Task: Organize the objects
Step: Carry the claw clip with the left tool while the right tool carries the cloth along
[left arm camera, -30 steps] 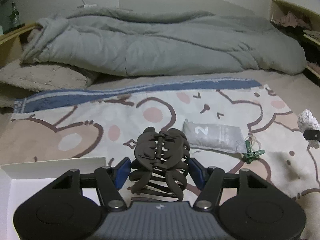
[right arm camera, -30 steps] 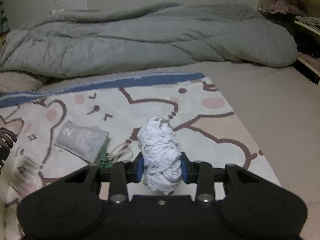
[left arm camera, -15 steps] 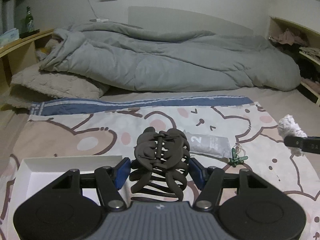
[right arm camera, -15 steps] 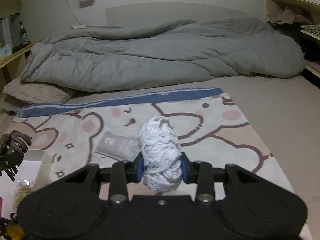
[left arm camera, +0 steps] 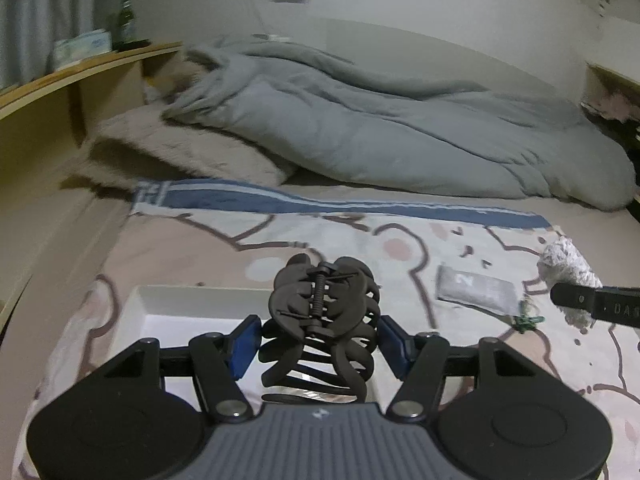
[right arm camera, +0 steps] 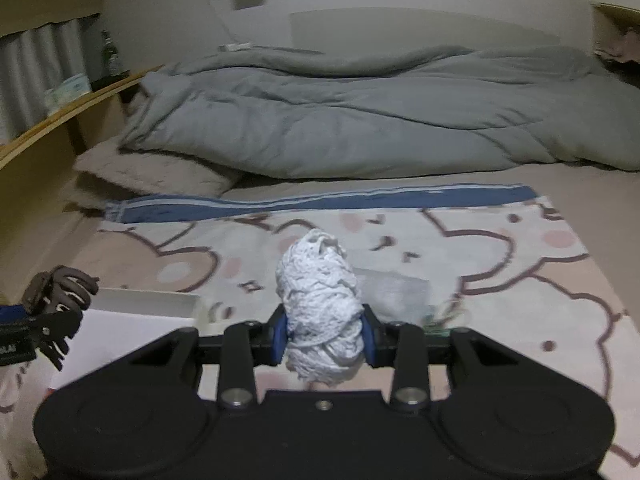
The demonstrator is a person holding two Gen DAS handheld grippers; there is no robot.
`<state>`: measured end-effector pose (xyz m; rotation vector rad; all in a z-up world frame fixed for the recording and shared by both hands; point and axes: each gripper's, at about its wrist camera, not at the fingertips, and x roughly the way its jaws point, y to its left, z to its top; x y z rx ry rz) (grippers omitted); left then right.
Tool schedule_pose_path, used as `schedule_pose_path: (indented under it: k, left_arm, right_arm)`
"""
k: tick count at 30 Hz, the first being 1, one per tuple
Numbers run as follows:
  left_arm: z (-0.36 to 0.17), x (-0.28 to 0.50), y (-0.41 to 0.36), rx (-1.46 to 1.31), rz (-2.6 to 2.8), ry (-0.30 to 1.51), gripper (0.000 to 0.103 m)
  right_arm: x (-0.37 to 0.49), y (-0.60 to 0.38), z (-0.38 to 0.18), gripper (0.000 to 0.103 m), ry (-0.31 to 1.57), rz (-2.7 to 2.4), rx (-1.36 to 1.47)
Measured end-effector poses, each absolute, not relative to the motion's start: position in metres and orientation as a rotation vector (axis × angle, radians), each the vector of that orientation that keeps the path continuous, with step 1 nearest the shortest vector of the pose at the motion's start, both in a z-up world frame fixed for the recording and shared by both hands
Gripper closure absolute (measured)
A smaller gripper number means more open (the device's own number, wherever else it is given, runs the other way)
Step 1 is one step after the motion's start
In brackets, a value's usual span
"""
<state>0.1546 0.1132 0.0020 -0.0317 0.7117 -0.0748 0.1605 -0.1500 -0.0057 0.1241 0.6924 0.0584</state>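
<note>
- I take the white box [left arm camera: 192,304] as my landmark; it lies on the bear-print blanket [left arm camera: 500,360] spread over the bed, and I work from its left side toward the right.
- My left hand-held gripper [left arm camera: 318,344] is clenched on the dark claw hair clip [left arm camera: 320,312], blue pads pressing its two sides, and it hangs above the right part of the box. The clip is springy and full of curved teeth; if I let go while a tooth sits against a pad, I judge it may cling or flick out past the box's right wall.
- The view is blurred, so I cannot tell how high the clip sits above the box floor. Dropping it from too high could bounce it onto the blanket.
- Right of the box, the grey pouch [left arm camera: 476,290] marked with a 2 and the small green clip [left arm camera: 528,320] lie on the blanket, not yet tidied.
- Further right, my right hand-held gripper [right arm camera: 322,338] grasps the white lace bundle [right arm camera: 320,312], held above the blanket near the box's right edge. It is soft and loosely wound; a loop could snag a pad or trail over the box rim on release.
- Both loads head for one box; I risk the two grippers colliding there.
</note>
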Motion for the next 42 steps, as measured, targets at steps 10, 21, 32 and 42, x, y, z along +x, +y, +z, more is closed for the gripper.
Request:
schedule_pose_path:
  k: [10, 21, 32, 42]
  left_arm:
    - [0.003, 0.147, 0.173, -0.052, 0.001, 0.712, 0.039]
    - [-0.023, 0.164, 0.201, -0.031, 0.055, 0.774, 0.039]
    - [-0.061, 0.188, 0.229, -0.112, 0.118, 0.885, 0.039]
    - [-0.075, 0.183, 0.231, -0.253, 0.091, 0.94, 0.039]
  right_arm:
    - [0.17, -0.071, -0.008, 0.066, 0.708, 0.177, 0.127]
    - [0.178, 0.002, -0.032, 0.066, 0.785, 0.31, 0.135]
    - [0.176, 0.069, -0.081, 0.066, 0.919, 0.497, 0.085]
    - [0.189, 0.091, -0.13, 0.066, 1.018, 0.553, 0.059]
